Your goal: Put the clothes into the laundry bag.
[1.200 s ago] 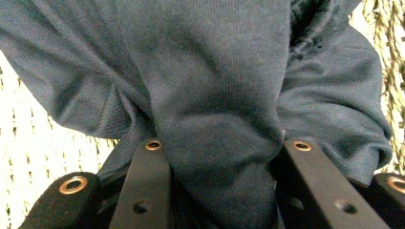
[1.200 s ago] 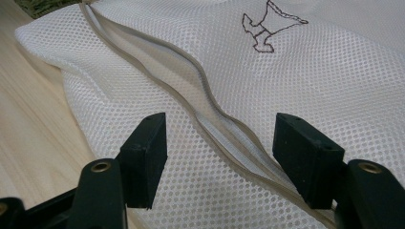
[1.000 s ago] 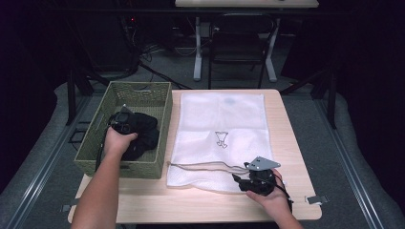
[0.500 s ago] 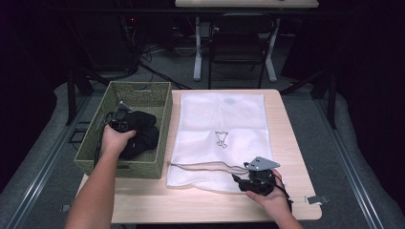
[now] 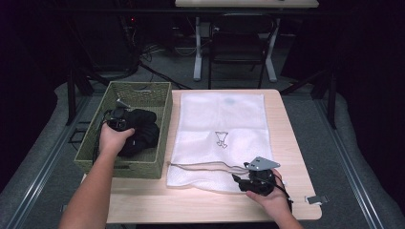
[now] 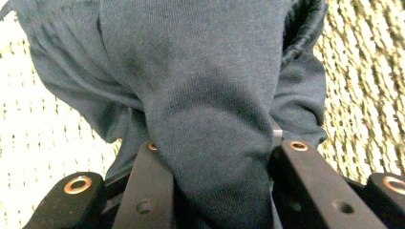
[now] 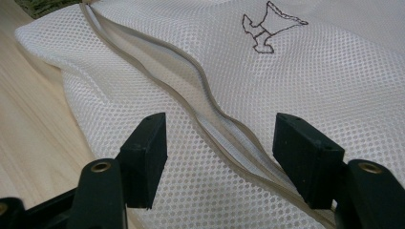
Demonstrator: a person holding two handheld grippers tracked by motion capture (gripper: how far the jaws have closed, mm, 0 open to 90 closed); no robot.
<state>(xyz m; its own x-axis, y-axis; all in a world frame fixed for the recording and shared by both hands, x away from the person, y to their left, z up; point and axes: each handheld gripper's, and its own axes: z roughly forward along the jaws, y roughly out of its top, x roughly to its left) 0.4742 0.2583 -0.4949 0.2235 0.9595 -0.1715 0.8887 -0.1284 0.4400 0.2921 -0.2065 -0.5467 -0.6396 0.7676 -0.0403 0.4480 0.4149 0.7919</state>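
1. Two tools in play, and on the left, the left tool (image 5: 116,119) is down inside the olive-green woven basket (image 5: 157,102), which sits at the left edge of the pale wooden desk (image 5: 286,119).
2. Its jaws are clamped on a thick fold of the dark, soft knit garment (image 6: 200,95), and the left gripper view has that fabric bulging up between them with basket weave on either side.
3. From above, the garment (image 5: 141,133) lies bundled in the basket, touching the tool.
4. My read: it is light and limp, so it will sag and trail once lifted; a bunched fold like this one looks the safest place to grip, not a thin edge.
5. Moving right, the white mesh laundry bag (image 5: 224,119) lies flat on the desk just beside the basket, a small dark outline emblem (image 5: 220,139) at its middle.
6. Its beige zipper opening (image 7: 200,109) runs along the near end and gapes a little.
7. Far right, the right tool (image 5: 241,183) rests at that near edge with jaws apart, straddling the zipper line, gripping nothing.
8. The mesh looks thin and floppy; I'd say pinching one lip beside the zipper would hold the mouth open best.
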